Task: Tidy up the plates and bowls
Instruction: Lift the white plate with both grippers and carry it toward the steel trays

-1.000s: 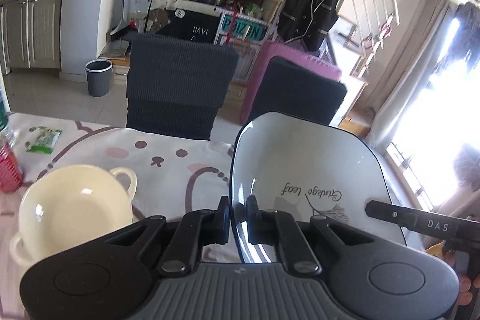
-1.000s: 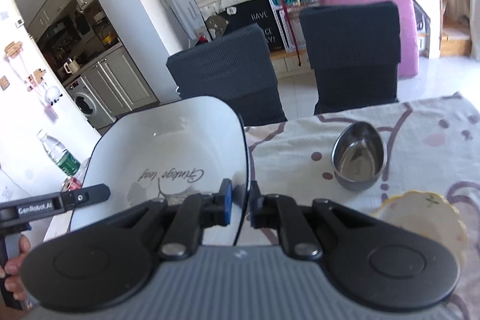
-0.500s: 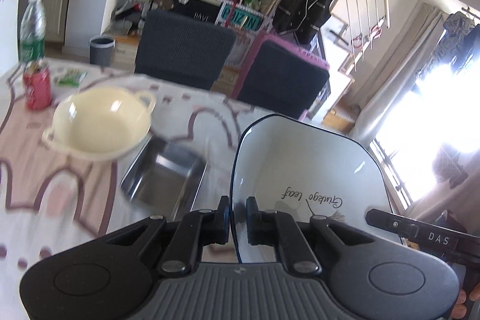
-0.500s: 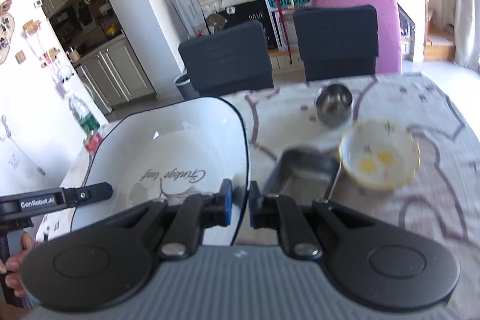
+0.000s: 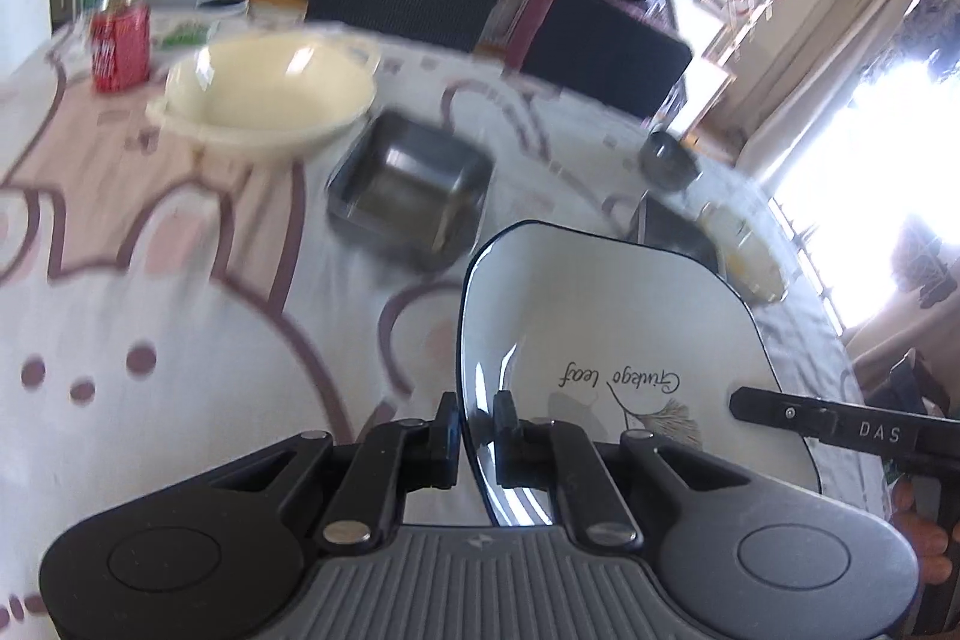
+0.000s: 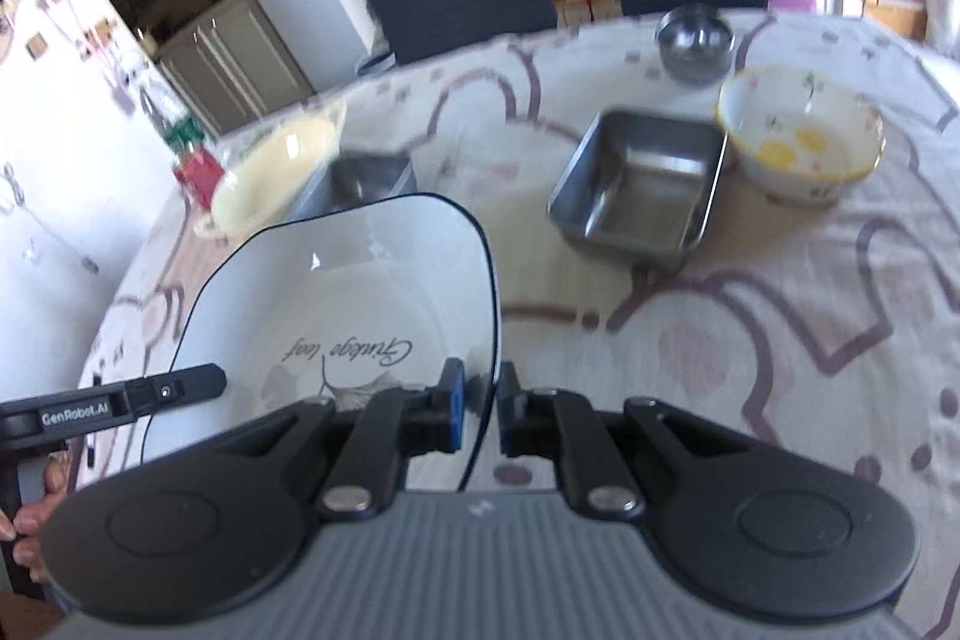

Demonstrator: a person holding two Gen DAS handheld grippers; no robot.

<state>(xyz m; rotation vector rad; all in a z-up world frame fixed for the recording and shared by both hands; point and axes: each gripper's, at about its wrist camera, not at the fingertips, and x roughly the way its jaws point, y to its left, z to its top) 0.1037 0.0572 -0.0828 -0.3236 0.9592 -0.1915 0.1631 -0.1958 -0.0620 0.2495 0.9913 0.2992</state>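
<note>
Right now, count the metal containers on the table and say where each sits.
3. One rectangular tray sits centre beside the floral bowl; a second tray sits left by the cream bowl, partly behind the held plate; a round steel bowl stands at the far edge. More may be hidden.

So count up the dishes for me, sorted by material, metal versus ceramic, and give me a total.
Metal: 3, two rectangular trays and a round bowl.
Ceramic: 3, the white plate, the cream bowl and the flowered bowl.
Total: 6.
</note>
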